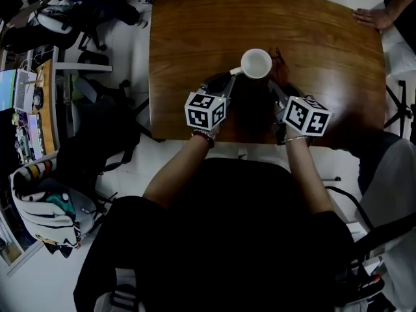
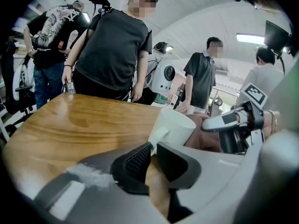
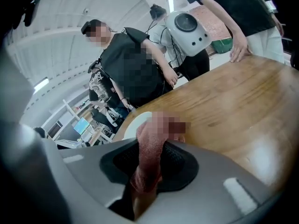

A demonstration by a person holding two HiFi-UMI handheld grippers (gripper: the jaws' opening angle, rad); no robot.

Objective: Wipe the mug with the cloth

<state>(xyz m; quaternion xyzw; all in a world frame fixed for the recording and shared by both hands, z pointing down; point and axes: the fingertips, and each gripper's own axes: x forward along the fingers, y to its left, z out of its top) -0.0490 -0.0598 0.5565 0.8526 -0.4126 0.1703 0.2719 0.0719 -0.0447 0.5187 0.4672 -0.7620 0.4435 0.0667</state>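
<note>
A white mug (image 1: 256,63) stands upright on the wooden table (image 1: 195,31), its handle (image 1: 235,71) pointing left. My left gripper (image 1: 227,80) comes at it from the near left. In the left gripper view the jaws (image 2: 152,150) stand narrowly apart, closed on the lower end of the handle (image 2: 158,136). My right gripper (image 1: 278,86) sits just right of the mug, shut on a reddish-brown cloth (image 3: 150,157) that bunches up out of the jaws. The cloth (image 2: 205,136) lies against the mug's right side. Behind the cloth, only the mug's white rim (image 3: 133,124) shows.
Several people stand round the table's far side (image 2: 112,45). One rests a hand (image 1: 374,17) on the far right corner. Chairs, desks and a patterned bag (image 1: 45,203) crowd the floor at the left. The table's near edge (image 1: 247,142) runs just in front of my wrists.
</note>
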